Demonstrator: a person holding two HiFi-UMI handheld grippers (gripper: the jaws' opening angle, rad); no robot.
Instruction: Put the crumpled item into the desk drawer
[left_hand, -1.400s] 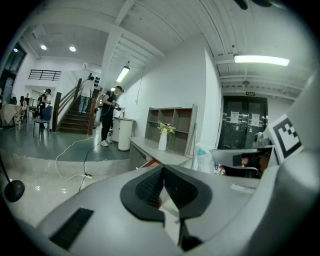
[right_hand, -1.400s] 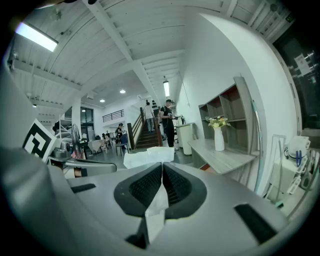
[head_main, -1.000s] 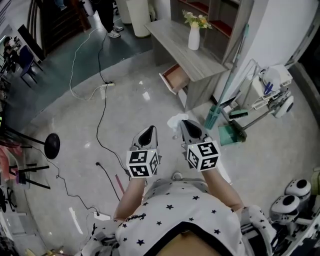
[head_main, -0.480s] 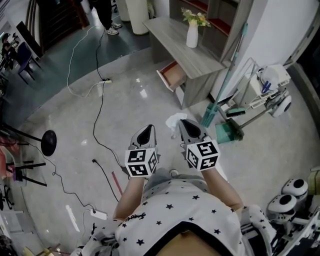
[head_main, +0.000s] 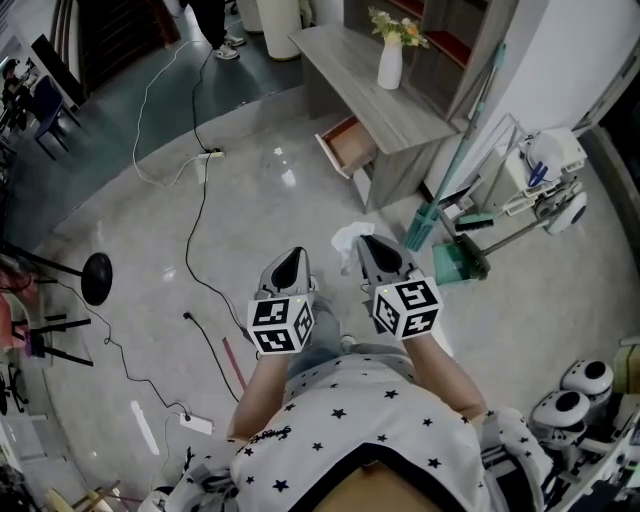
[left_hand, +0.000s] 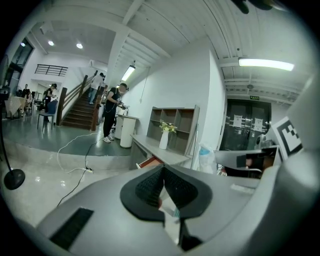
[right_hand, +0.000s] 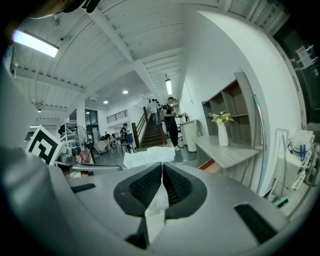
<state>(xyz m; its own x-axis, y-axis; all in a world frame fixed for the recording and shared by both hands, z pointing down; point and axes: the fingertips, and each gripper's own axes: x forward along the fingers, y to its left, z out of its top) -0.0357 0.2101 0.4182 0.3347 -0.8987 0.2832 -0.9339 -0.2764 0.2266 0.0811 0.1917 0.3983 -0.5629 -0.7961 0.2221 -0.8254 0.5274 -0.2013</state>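
In the head view a white crumpled paper (head_main: 349, 241) sticks out ahead of my right gripper (head_main: 368, 250), which is shut on it. The right gripper view shows the paper (right_hand: 149, 156) pinched between the closed pads and bunched beyond the tips. Beside it my left gripper (head_main: 292, 265) is held level over the floor, its jaws shut with nothing clearly held. The grey wooden desk (head_main: 375, 95) stands ahead, well apart from both grippers. Its drawer (head_main: 346, 146) is pulled open, with a reddish-brown inside. Both grippers hover in front of my body.
A white vase of flowers (head_main: 389, 62) stands on the desk. Cables (head_main: 197, 215) and a power strip (head_main: 211, 153) lie on the glossy floor at left, near a black round stand base (head_main: 96, 278). A teal broom and dustpan (head_main: 455, 262) and wheeled equipment (head_main: 545, 175) stand at right.
Both grippers keep the same pose, the right still holding the paper. The floor and desk have shifted only slightly in the head view.
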